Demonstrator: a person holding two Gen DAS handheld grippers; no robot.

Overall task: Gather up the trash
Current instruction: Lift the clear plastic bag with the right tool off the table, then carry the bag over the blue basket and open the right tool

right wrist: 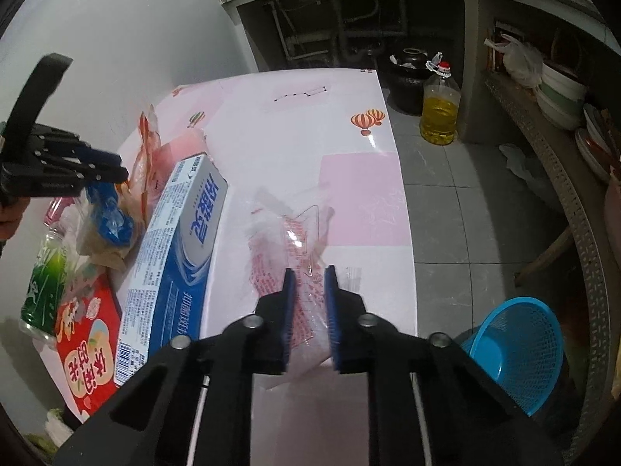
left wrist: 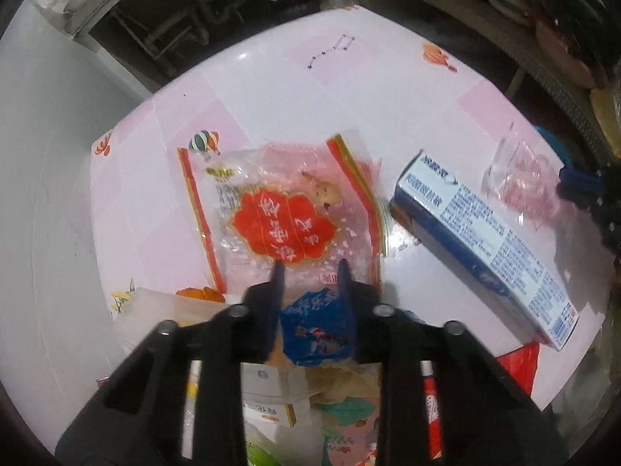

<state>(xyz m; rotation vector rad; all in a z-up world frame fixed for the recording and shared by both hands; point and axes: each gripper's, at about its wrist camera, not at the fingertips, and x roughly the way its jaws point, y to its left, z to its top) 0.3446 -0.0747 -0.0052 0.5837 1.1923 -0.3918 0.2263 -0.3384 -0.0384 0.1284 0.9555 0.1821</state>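
My left gripper (left wrist: pixel 310 266) is shut on a crumpled blue wrapper (left wrist: pixel 316 326) and holds it above the table; it also shows in the right wrist view (right wrist: pixel 110 217). Beyond it lies a clear bag with a red label (left wrist: pixel 279 213). A long blue and white toothpaste box (left wrist: pixel 485 240) lies to the right, and it also shows in the right wrist view (right wrist: pixel 182 248). My right gripper (right wrist: pixel 309 272) stands around a clear plastic bag with red print (right wrist: pixel 291 248), its jaws a little apart; whether they grip the bag I cannot tell.
A blue mesh basket (right wrist: pixel 516 345) stands on the floor right of the pink table (right wrist: pixel 310 116). An oil bottle (right wrist: pixel 440 110) stands beyond the table. A green bottle (right wrist: pixel 44 283) and a red packet (right wrist: pixel 89 345) lie at the table's left edge.
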